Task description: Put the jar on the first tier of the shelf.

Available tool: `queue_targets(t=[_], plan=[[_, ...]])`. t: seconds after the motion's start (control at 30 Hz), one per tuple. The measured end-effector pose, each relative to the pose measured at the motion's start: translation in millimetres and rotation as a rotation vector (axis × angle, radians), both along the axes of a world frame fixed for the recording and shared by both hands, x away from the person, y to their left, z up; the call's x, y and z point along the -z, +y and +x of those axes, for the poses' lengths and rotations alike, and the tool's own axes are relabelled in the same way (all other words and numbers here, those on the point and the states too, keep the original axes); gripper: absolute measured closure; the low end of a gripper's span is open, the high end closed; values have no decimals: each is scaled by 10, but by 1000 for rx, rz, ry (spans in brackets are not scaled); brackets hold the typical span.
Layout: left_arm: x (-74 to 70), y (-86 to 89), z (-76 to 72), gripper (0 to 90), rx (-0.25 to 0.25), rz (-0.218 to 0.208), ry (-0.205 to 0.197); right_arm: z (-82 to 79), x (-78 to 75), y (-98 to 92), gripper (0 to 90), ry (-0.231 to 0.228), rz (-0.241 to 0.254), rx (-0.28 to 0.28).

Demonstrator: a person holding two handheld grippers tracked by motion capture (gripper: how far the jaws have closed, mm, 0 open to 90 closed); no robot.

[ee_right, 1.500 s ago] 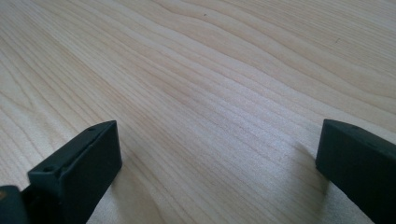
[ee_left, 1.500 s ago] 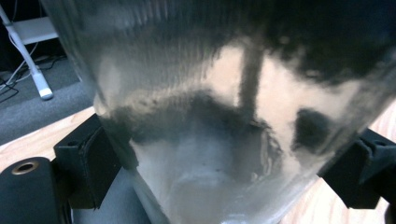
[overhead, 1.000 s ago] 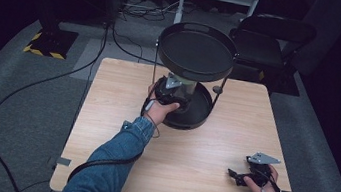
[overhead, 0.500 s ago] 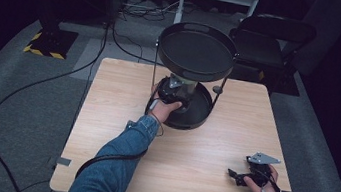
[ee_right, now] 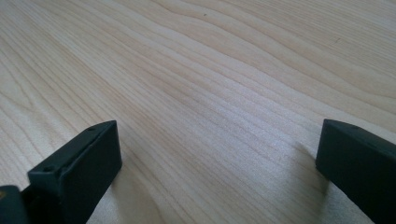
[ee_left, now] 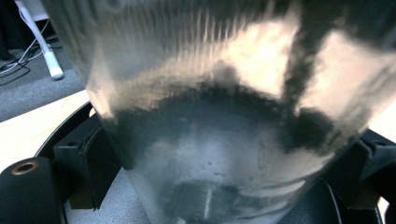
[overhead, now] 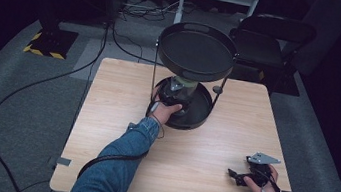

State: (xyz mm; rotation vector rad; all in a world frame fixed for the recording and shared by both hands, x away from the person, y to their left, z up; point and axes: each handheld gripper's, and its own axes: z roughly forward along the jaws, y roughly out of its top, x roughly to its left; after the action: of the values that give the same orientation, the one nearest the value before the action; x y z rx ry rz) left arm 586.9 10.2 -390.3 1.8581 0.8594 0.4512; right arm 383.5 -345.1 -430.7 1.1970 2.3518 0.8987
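While our left gripper (overhead: 174,98) clasps a clear ribbed glass (ee_left: 224,107) on the lower tray (overhead: 199,120), right gripper (overhead: 244,176) spread wide, near the surface (overhead: 124,89)'s right corner.

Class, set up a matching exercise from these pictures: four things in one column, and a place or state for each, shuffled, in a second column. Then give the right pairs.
Things:
1. left gripper
2. right gripper
3. upper tray
4. folding chair

Places or states:
A. raised on thin posts above the lower tray
B. on the floor beyond the table
C. jaws wide apart, low over bare wood near the table's front right corner
D. at a clear ribbed glass on the lower tray

Pairs: 1-D, 2-C, 3-A, 4-B
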Motion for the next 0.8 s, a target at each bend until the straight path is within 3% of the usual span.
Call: queue_targets(t=[0.6,0.67,0.7,0.8], plan=[[35,9,-15,106,3,7,-7,0,0,0,3,0,0,0],[16,11,-13,70,2,-5,17,0,0,0,3,0,0,0],[-2,17,-11,27,-3,-9,16,0,0,0,3,0,0,0],[-58,28,-32,11,4,-7,14,-1,0,1,3,1,1,1]])
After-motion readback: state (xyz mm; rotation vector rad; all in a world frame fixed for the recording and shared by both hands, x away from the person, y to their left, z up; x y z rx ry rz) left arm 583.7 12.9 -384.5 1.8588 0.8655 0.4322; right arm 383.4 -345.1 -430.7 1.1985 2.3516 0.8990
